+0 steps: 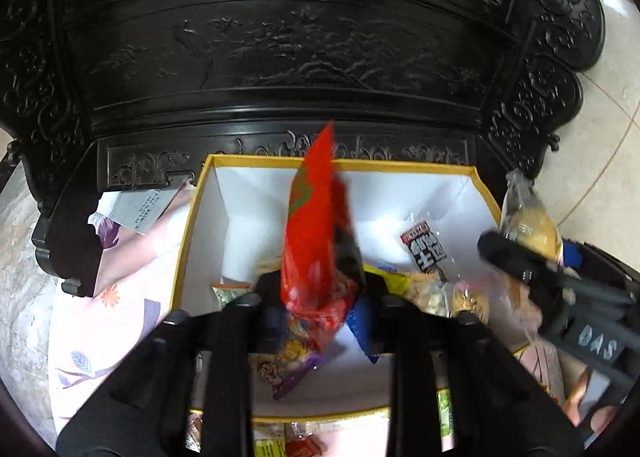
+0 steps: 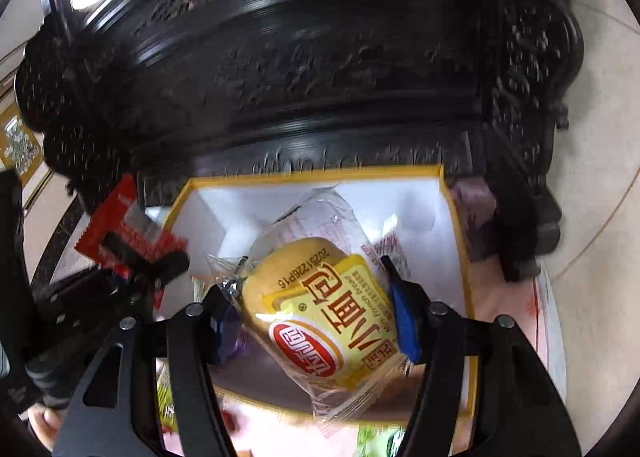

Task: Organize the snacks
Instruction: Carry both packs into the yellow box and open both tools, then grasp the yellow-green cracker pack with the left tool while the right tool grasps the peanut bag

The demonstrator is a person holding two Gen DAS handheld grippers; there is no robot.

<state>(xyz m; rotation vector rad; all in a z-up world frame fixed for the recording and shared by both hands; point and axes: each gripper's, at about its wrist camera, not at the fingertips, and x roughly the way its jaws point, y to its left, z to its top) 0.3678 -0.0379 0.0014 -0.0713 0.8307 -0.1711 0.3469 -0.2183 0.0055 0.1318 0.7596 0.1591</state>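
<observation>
A floral pink tablecloth (image 1: 120, 297) lies under an open white cardboard box with a yellow rim (image 1: 192, 217), which sits against carved black wooden furniture (image 1: 280, 49). Above the box, the left gripper (image 1: 320, 309) stands partly open with a red plastic snack packet (image 1: 316, 241) between its jaws; whether the pads press it cannot be told. Further right, the right gripper (image 2: 316, 313) clasps a clear-wrapped yellow bread bun (image 2: 320, 317) over the same box.

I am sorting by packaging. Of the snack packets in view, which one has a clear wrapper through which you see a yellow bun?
The bread packet between the right gripper fingers, above the yellow-rimmed box. The left gripper's packet is opaque red.
</observation>
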